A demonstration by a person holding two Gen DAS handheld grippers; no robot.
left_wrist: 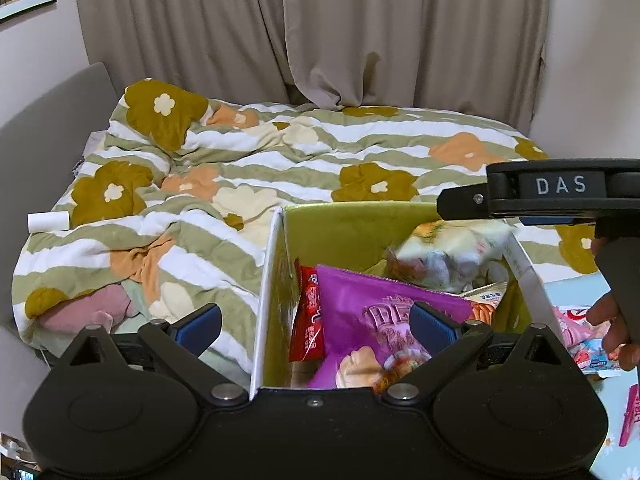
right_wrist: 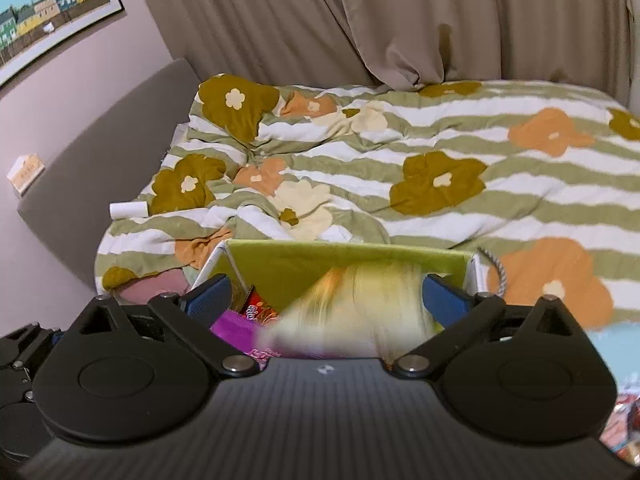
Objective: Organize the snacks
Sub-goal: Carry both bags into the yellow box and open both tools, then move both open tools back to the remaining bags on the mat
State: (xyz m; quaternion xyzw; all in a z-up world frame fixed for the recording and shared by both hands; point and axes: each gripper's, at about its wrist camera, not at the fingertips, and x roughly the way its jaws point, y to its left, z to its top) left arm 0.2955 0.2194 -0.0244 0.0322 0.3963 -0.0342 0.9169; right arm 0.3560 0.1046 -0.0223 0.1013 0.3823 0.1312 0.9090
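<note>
Snacks go into the box: right gripper [right_wrist: 326,292], fingers spread, hangs over a blurred pale packet [right_wrist: 352,312] by the green box's [left_wrist: 352,224] far wall; left gripper [left_wrist: 316,324] waits agape above a purple bag [left_wrist: 372,300].

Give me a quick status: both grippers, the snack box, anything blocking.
Left gripper open, empty, over the green box. Right gripper open, pale yellow packet blurred between its fingers, apparently dropping in. Purple bag already inside. Nothing blocking.

Pale yellow snack bag [right_wrist: 352,312] a motion blur between the right tongs [right_wrist: 326,300], print illegible.
</note>
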